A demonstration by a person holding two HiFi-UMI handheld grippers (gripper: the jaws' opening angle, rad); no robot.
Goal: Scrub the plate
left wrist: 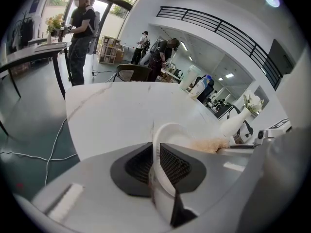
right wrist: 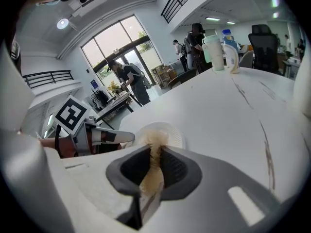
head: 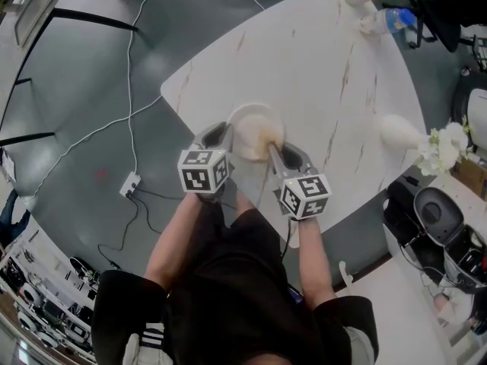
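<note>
The small round white plate [head: 255,130] sits just ahead of my left gripper [left wrist: 155,168], which is clamped on its near rim. My right gripper [right wrist: 154,161], just to the plate's right, is pinched shut on a tan fibrous scrubbing pad [right wrist: 155,143] whose far end touches the plate's face. Under both lies the white marbled bench [head: 342,90]. I judge the scrubbing is mid-way: the pad is on the plate, but I cannot tell how clean the face is, so more strokes likely remain.
</note>
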